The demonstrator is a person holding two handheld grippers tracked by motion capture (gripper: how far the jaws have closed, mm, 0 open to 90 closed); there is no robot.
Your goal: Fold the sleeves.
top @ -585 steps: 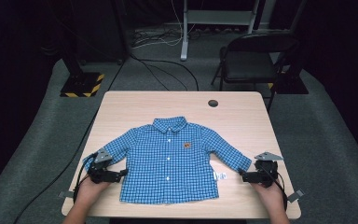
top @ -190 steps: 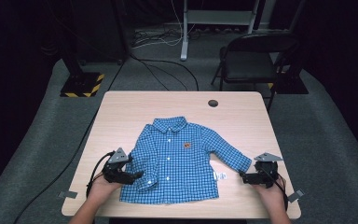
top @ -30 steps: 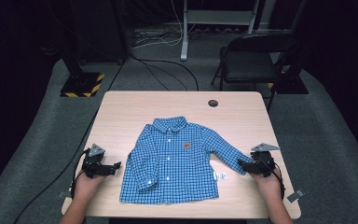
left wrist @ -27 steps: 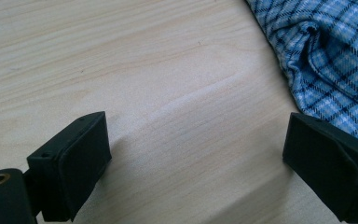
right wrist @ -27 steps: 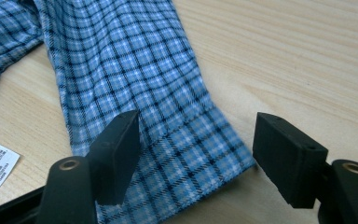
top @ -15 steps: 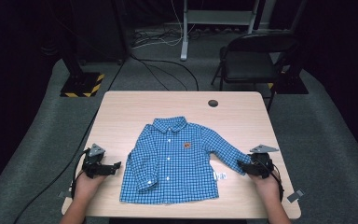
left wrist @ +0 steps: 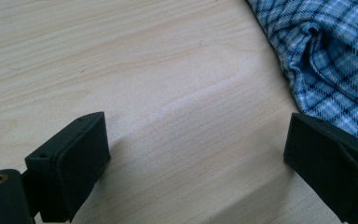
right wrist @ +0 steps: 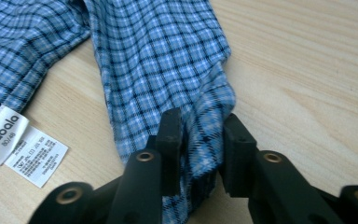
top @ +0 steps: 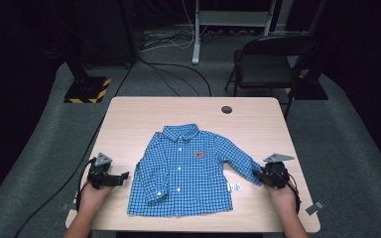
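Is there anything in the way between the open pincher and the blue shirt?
No, nothing visible. The left gripper is open over bare table, and the shirt lies just past one jaw with only wood between them. The right gripper is already shut on the shirt's other sleeve.

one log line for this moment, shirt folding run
stage: sleeve fold | left gripper: open, on table beside shirt | right gripper: shut on right sleeve cuff | left sleeve: folded in
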